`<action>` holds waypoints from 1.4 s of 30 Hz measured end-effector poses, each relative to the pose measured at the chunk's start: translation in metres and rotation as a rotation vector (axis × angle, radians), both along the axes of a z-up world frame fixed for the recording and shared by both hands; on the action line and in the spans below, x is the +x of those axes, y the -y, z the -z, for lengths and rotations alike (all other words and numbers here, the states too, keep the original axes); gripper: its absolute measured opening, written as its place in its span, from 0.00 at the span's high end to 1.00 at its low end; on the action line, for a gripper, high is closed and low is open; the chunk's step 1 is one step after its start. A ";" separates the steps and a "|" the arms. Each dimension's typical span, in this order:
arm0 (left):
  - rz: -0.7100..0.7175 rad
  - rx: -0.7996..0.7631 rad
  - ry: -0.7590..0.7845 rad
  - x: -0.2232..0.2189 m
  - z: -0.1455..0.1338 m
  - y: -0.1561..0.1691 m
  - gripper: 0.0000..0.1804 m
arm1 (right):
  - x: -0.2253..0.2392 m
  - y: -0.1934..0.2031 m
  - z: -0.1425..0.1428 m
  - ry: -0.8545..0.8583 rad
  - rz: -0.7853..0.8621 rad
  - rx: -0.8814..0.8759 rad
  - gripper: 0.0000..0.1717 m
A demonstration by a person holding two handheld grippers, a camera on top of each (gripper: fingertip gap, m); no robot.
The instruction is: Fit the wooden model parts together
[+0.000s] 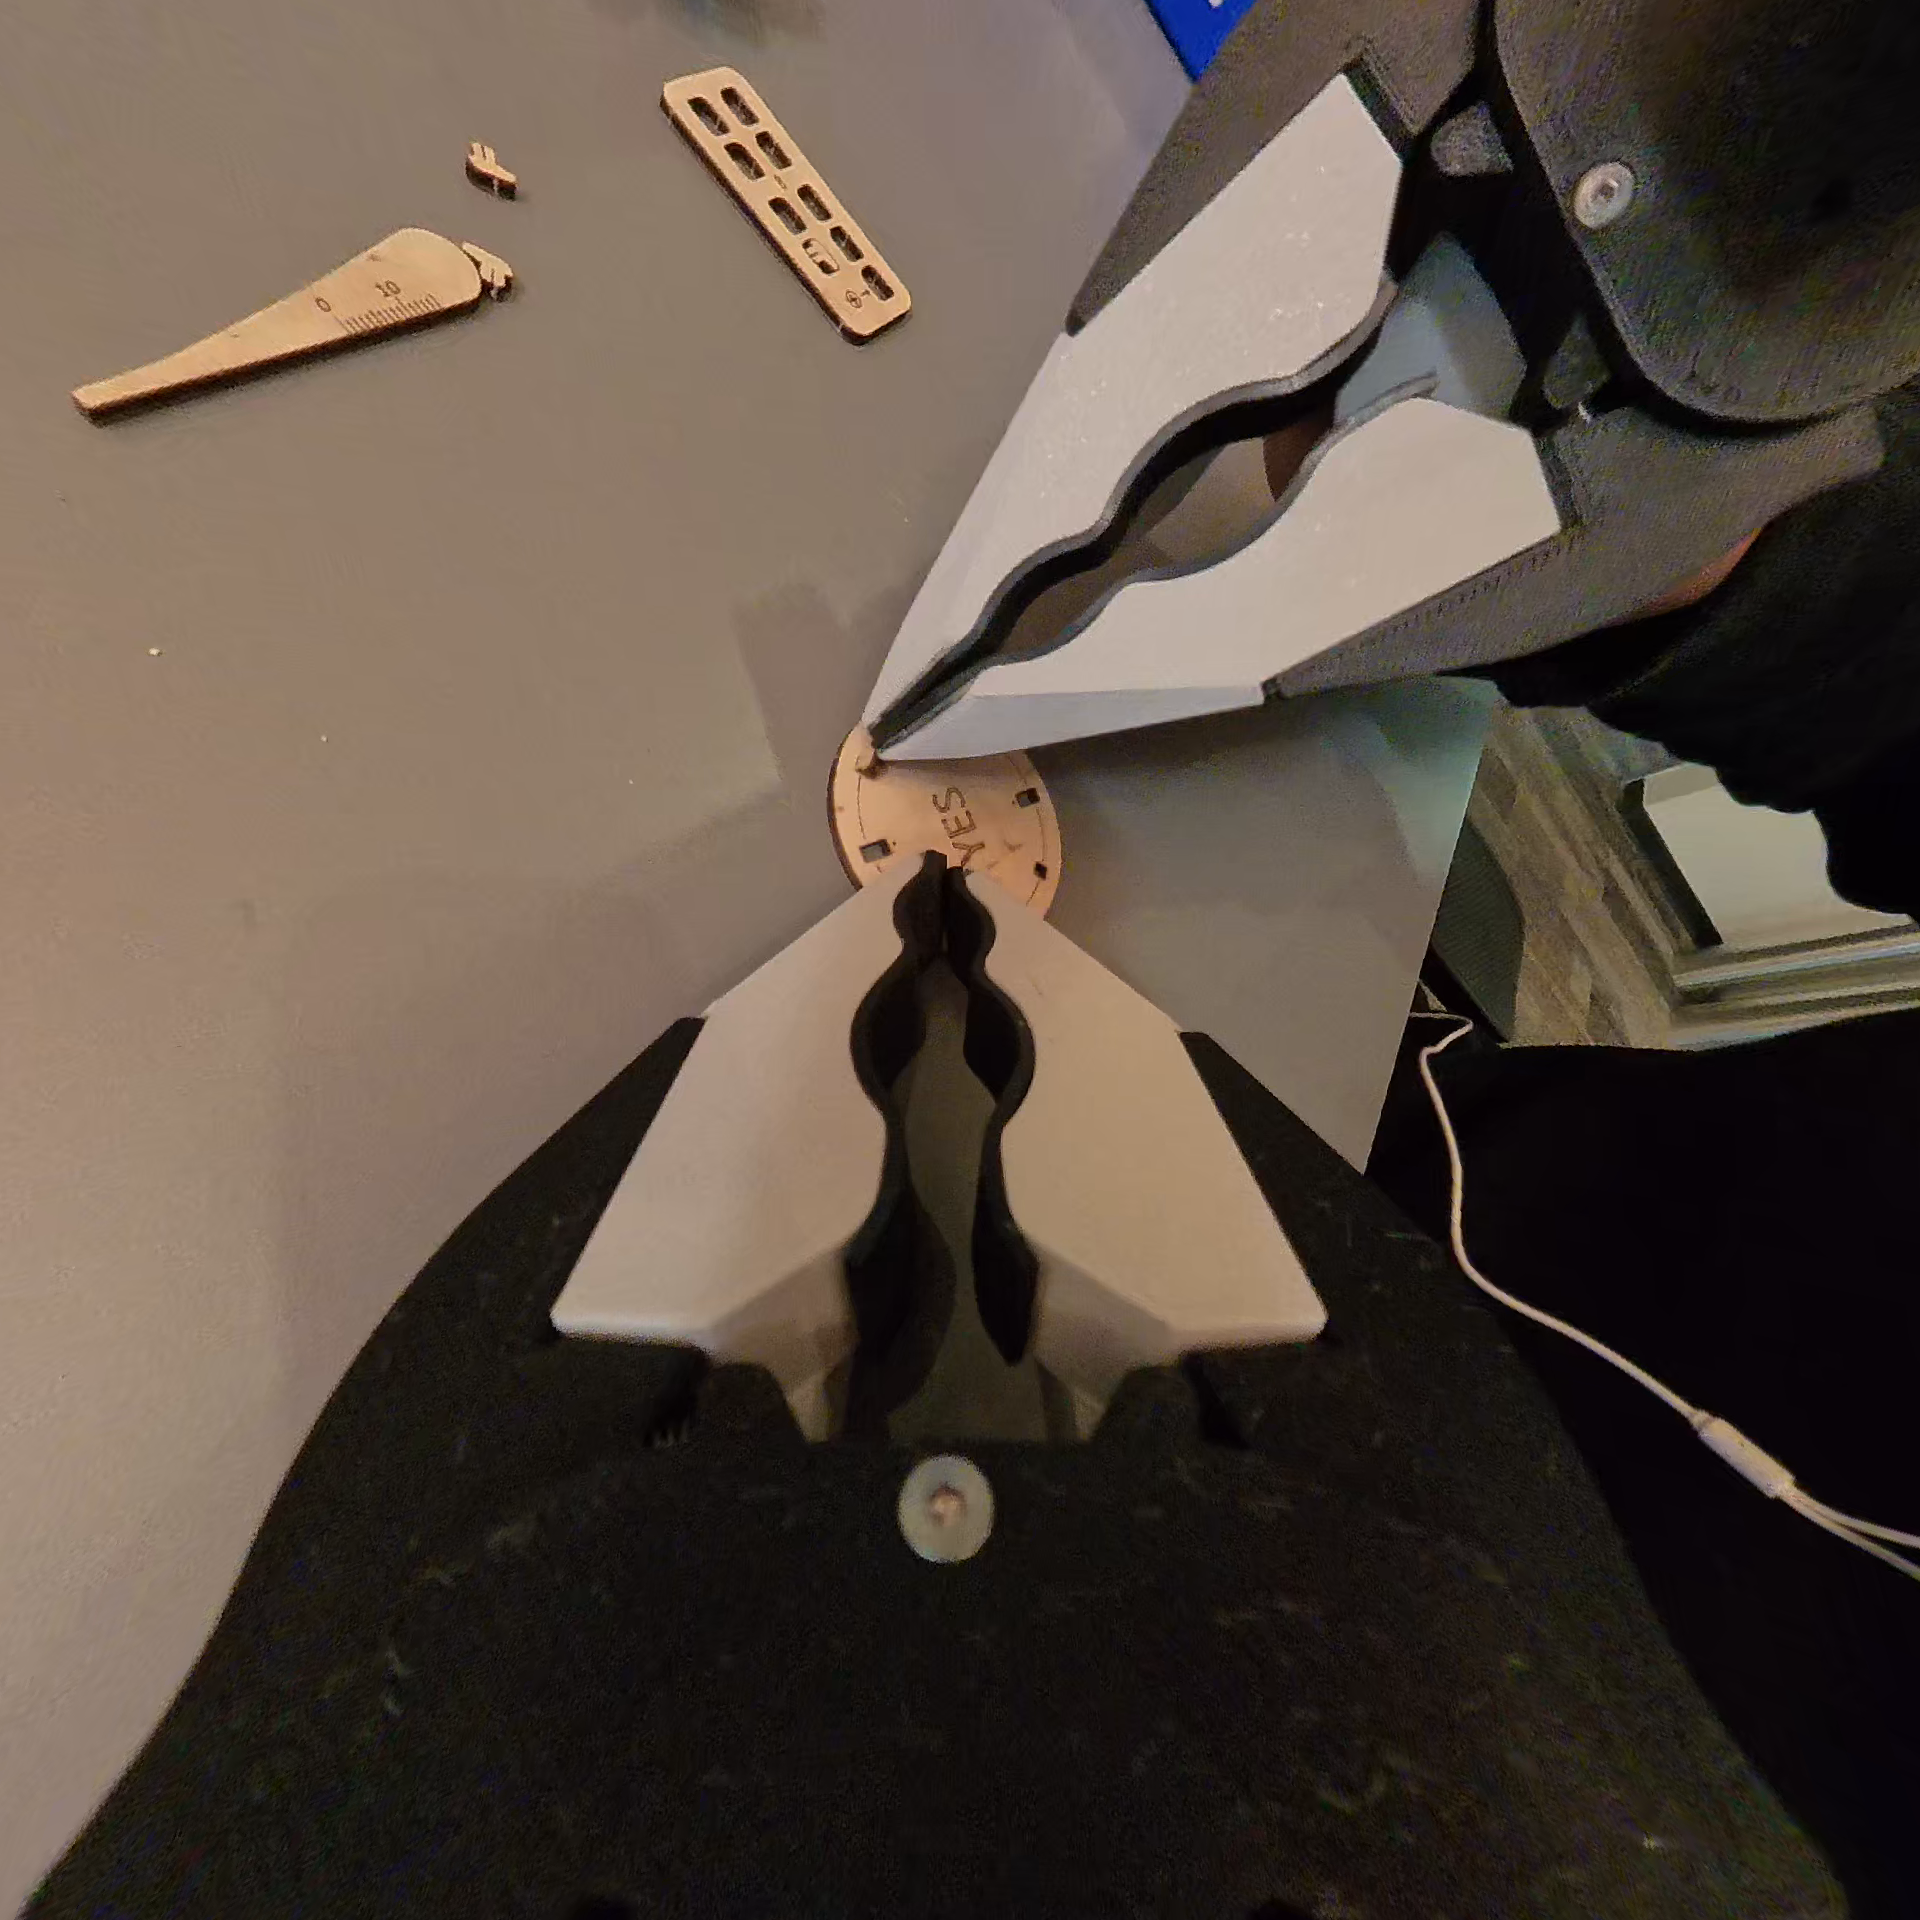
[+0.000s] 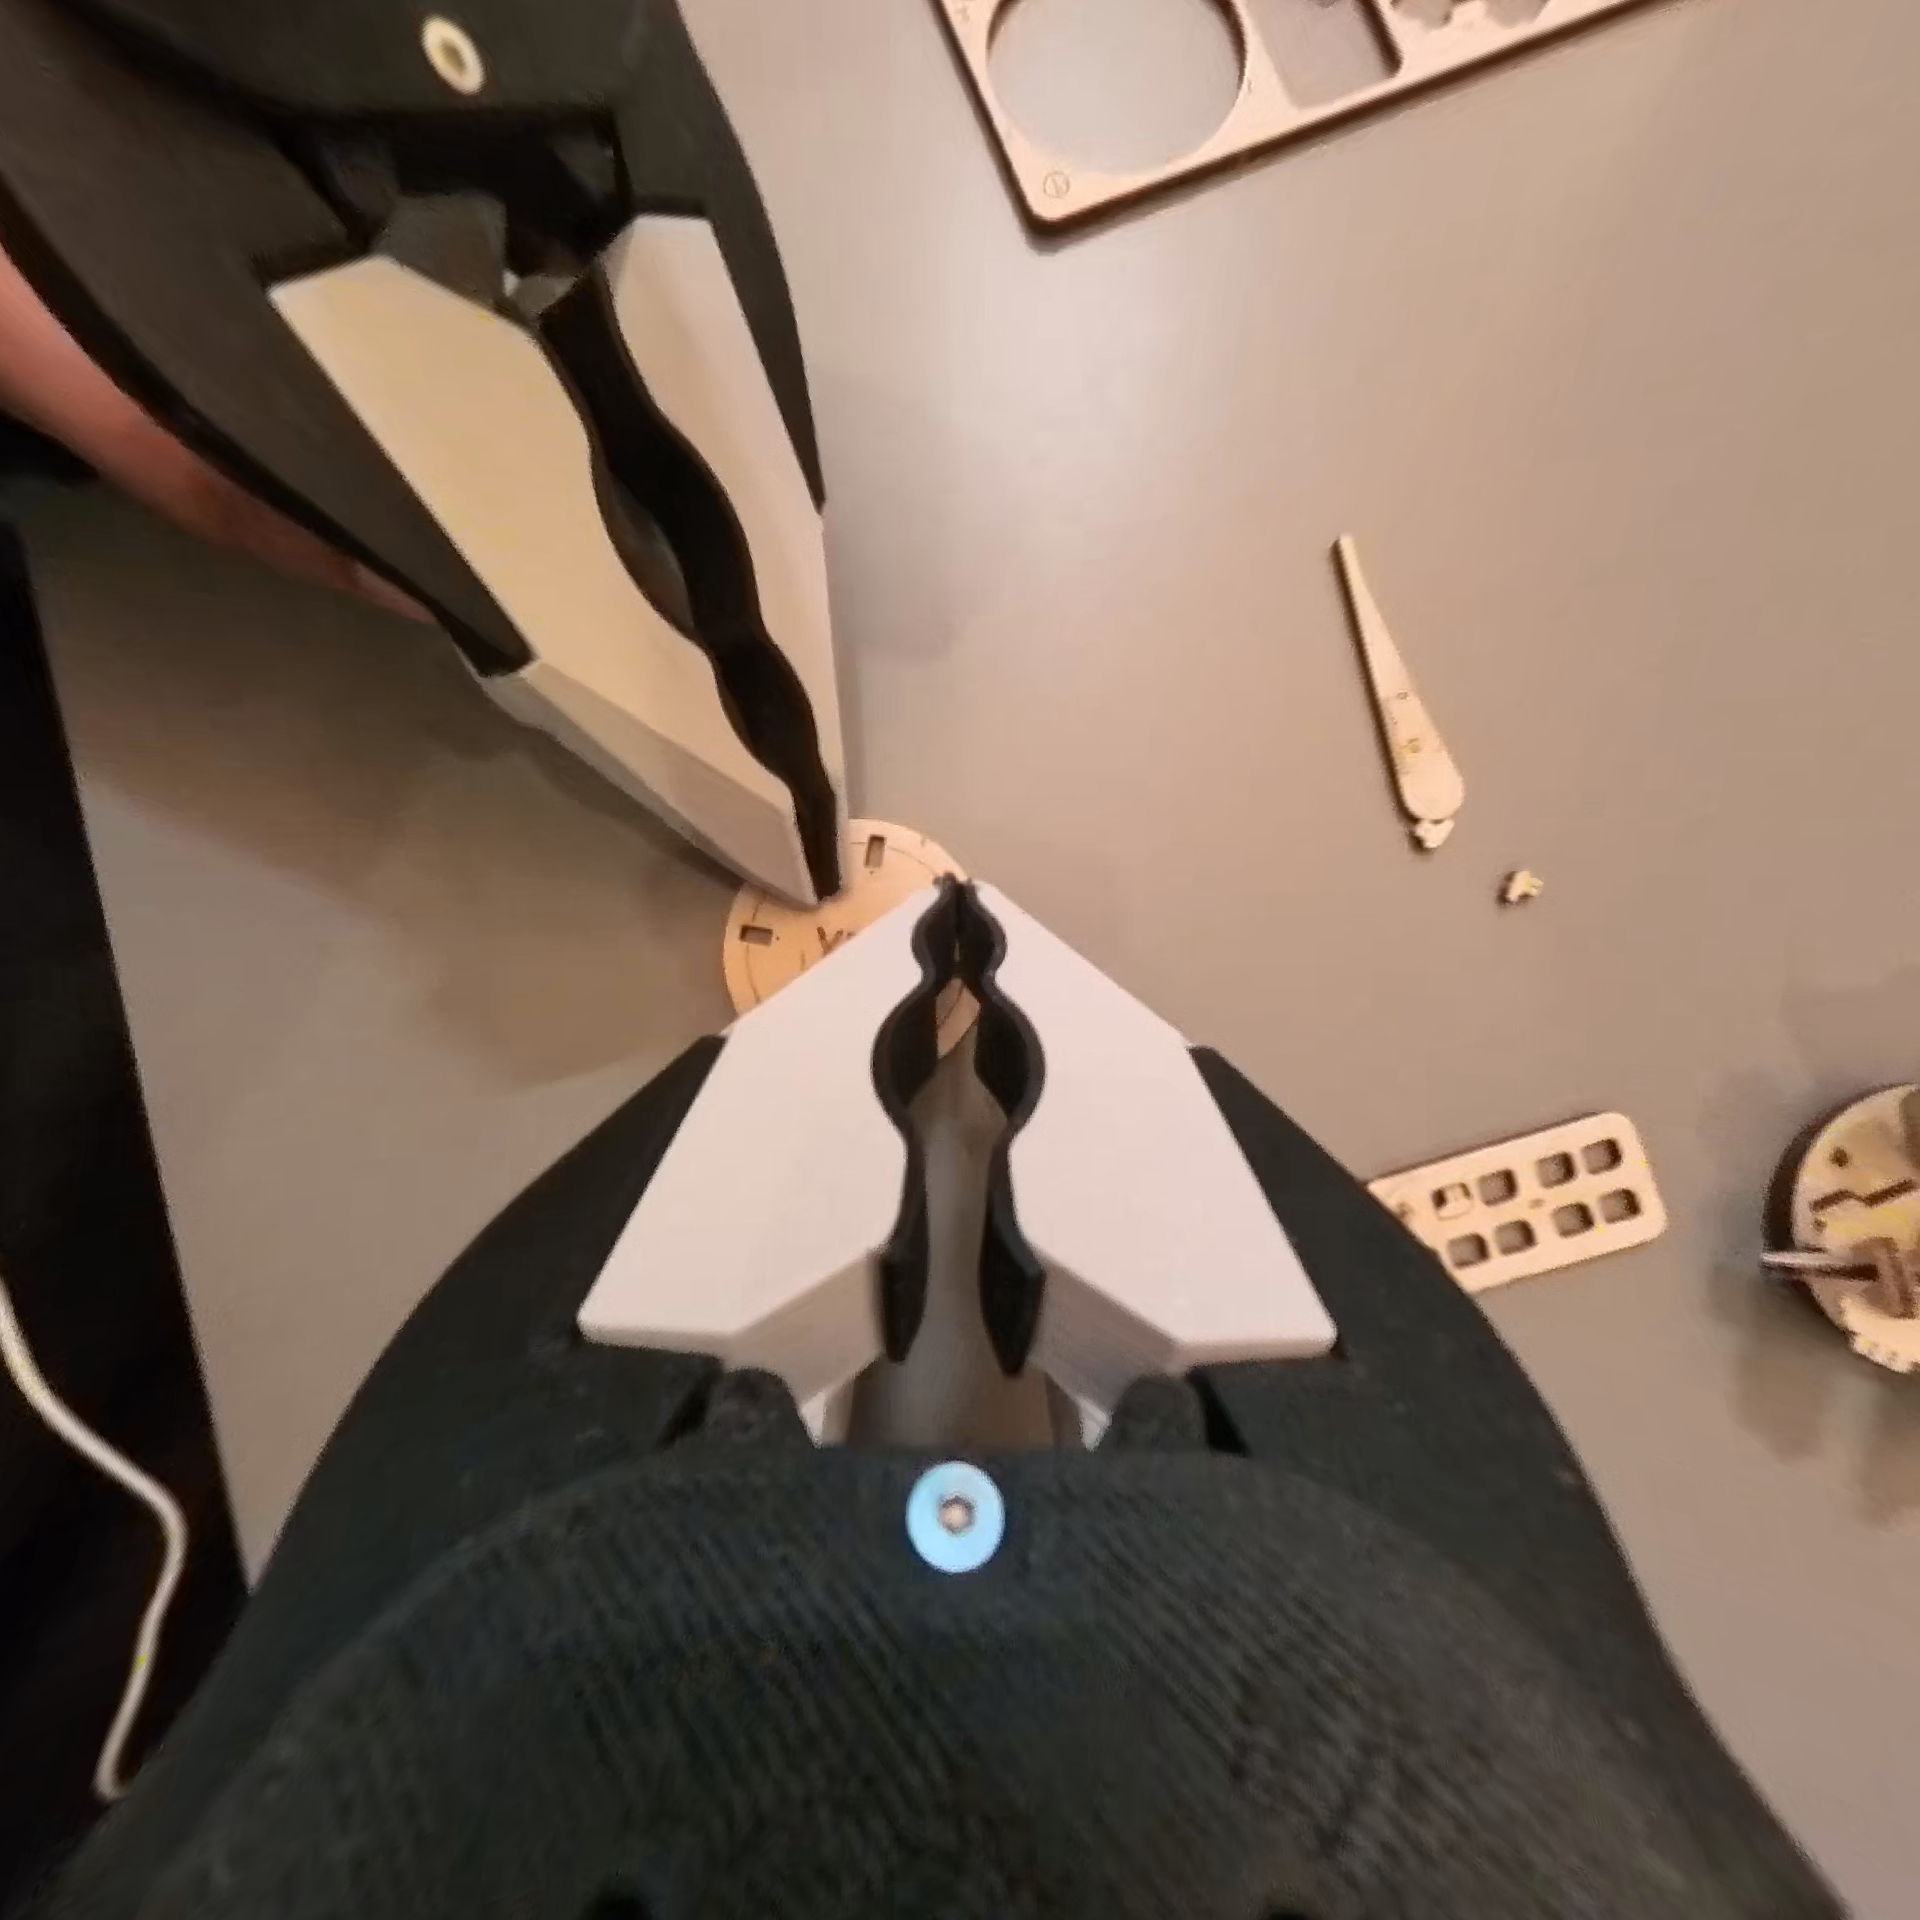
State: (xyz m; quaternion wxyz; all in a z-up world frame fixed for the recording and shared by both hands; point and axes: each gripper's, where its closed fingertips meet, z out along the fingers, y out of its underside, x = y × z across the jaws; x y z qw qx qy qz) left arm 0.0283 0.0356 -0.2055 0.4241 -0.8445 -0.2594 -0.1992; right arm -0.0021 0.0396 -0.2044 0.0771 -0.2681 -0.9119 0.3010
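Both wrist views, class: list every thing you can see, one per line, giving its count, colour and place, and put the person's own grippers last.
Table: one, grey, under everything.
Round wooden disc: one, pale wood with small slots, flat between both gripper tips.
Carrot-shaped wooden piece: one, pale wood, far side.
Tiny wooden bits: two, near the carrot's blunt end.
Slotted wooden strip: one, pale wood.
Cut-out wooden frame: one, at the top of the right view.
Round wooden assembly: one, dark-rimmed, right edge.
White cable: one, beside the table.
Left gripper: shut, tips at the disc.
Right gripper: shut, tips at the disc's rim.
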 end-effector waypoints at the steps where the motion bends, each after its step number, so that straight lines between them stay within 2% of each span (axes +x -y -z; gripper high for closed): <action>1: 0.000 0.000 0.000 0.000 0.000 0.000 1.00 | -0.001 -0.001 -0.001 0.016 0.013 -0.006 1.00; 5: 0.000 0.000 0.001 0.000 0.000 0.000 1.00 | 0.001 -0.002 -0.013 -0.007 0.005 -0.013 1.00; 7: 0.001 0.002 0.005 0.000 0.000 0.000 1.00 | 0.004 -0.001 -0.009 -0.012 -0.027 0.024 1.00; 11: 0.000 0.004 0.011 0.000 0.000 0.000 1.00 | 0.004 -0.003 -0.003 -0.102 -0.176 0.142 1.00; 14: 0.000 0.005 0.015 0.000 0.000 0.000 1.00 | 0.003 -0.004 -0.004 -0.115 -0.285 0.217 0.92; 19: 0.001 0.008 0.022 0.000 0.000 0.000 1.00 | 0.002 -0.001 -0.005 -0.129 -0.488 0.310 0.95; 23: 0.002 0.017 0.044 0.000 -0.001 0.000 1.00 | 0.006 0.002 -0.002 -0.068 -0.597 0.335 0.97; 28: 0.001 0.021 0.055 0.000 -0.001 0.000 1.00 | 0.008 0.003 0.002 -0.023 -0.668 0.356 1.00; 42: -0.001 0.024 0.068 0.000 0.000 0.000 1.00 | 0.007 0.005 0.002 -0.026 -0.756 0.415 0.99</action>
